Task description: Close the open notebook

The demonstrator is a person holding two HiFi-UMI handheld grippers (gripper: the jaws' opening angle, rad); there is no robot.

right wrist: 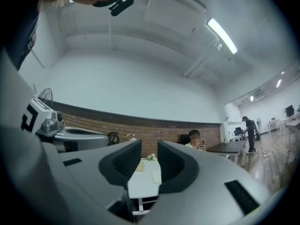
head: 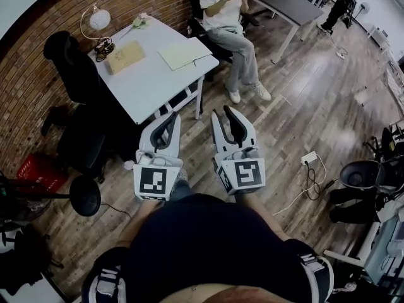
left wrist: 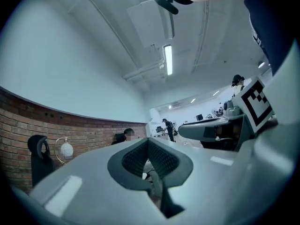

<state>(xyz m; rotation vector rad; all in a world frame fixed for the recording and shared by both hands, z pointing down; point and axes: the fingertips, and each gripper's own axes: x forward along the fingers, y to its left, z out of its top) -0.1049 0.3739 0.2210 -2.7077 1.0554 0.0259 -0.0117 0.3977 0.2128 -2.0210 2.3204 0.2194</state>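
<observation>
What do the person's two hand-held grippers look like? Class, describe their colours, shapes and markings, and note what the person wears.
The left hand-held gripper and right hand-held gripper match. Each has a pale grey-white shell tapering into two curved jaws lined with black ribbed pads. Each carries a white marker cube at the rear, printed with black squares. No cables show. The person wears a dark top.

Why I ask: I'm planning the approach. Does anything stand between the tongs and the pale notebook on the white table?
Nothing visible does. Left tongs and right tongs hang over floor short of the table; the notebook lies near its right edge. The chair and seated person are off to the sides.
</observation>
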